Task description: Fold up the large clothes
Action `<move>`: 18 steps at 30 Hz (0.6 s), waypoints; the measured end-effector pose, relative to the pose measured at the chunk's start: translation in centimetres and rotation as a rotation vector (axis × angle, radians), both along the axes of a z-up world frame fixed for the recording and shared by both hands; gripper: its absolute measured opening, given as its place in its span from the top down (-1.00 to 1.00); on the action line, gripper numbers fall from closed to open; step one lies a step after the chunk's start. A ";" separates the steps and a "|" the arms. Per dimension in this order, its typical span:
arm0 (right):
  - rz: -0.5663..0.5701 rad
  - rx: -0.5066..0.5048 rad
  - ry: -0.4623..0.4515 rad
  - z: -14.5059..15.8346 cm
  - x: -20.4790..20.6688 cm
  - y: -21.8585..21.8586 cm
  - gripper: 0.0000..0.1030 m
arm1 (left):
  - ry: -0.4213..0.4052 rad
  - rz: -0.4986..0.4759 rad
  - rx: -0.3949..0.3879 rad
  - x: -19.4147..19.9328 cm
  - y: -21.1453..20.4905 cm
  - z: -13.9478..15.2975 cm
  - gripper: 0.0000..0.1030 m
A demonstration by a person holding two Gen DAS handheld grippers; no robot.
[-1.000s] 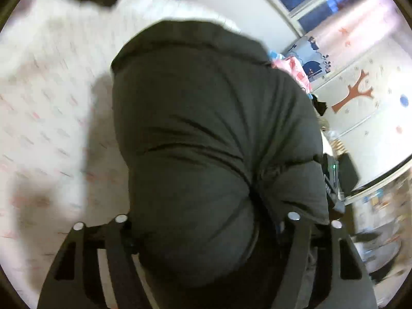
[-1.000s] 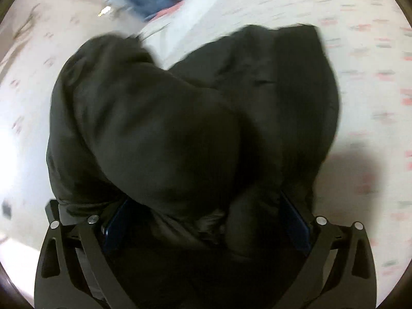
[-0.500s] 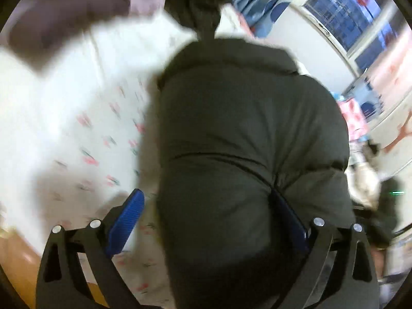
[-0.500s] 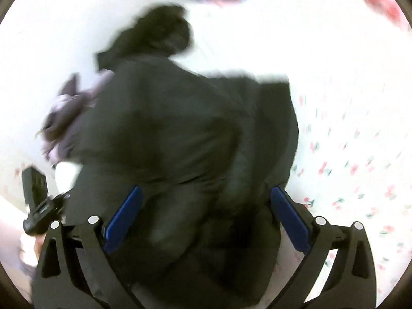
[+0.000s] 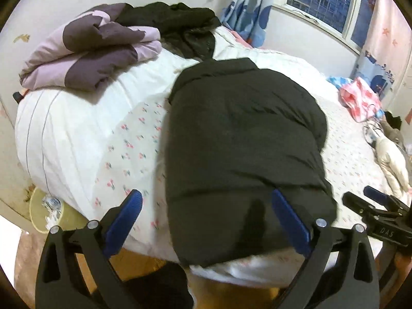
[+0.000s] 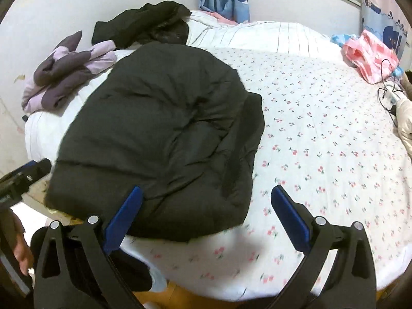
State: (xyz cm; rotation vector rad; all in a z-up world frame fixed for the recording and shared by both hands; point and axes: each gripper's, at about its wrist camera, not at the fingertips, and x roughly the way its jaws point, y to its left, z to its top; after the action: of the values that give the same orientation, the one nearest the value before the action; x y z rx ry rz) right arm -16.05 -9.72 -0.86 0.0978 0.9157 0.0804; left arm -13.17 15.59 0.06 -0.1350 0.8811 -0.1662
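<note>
So my black puffer jacket (image 6: 159,134) is lying folded into a chunky rounded bundle near the front edge of the bed (image 6: 322,141), sitting on the cherry-print sheet (image 5: 128,152). It looks really puffy, with quilted seams running across it and a few deep creases where the layers double over; on its right side a flatter flap of the same fabric sticks out from under the top layer (sleeve or side panel, I can't tell which). My left gripper (image 5: 206,221) has just been opening and now its blue pads (image 5: 123,221) are spread wide with the near end of the jacket lying below and between them, not pinched. My right gripper (image 6: 206,219) is spread wide too, its left pad over the jacket's near corner, nothing gripped. Behind the jacket there's a folded purple and lilac garment (image 5: 90,49) and a crumpled black garment (image 5: 180,25), both well apart from it.
</note>
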 end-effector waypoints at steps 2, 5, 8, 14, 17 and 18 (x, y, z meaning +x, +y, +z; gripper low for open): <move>0.013 0.012 -0.005 1.6 -1.3 1.0 -0.88 | 0.018 0.000 0.000 -0.6 -0.4 0.1 -0.86; 0.016 -0.012 0.058 2.5 -1.6 2.2 -0.88 | 0.029 -0.016 0.020 -1.5 -0.6 0.4 -0.86; 0.020 -0.013 0.037 2.8 -2.9 3.9 -0.88 | 0.032 -0.023 0.027 -2.3 -0.7 0.8 -0.86; 0.012 -0.031 0.079 3.2 -3.3 4.6 -0.88 | 0.046 -0.001 0.038 -3.1 -0.4 1.1 -0.86; 0.010 -0.027 0.093 2.5 -3.1 4.6 -0.88 | 0.049 -0.002 0.050 -3.2 -0.6 1.1 -0.86; 0.009 -0.025 0.099 2.4 -3.1 4.6 -0.88 | 0.048 -0.003 0.053 -3.2 -0.6 1.1 -0.86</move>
State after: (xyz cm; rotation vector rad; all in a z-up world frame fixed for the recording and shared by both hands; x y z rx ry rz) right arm -19.15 -5.13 1.55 0.0744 1.0158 0.0729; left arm -16.35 14.97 1.17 -0.0886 0.9325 -0.1433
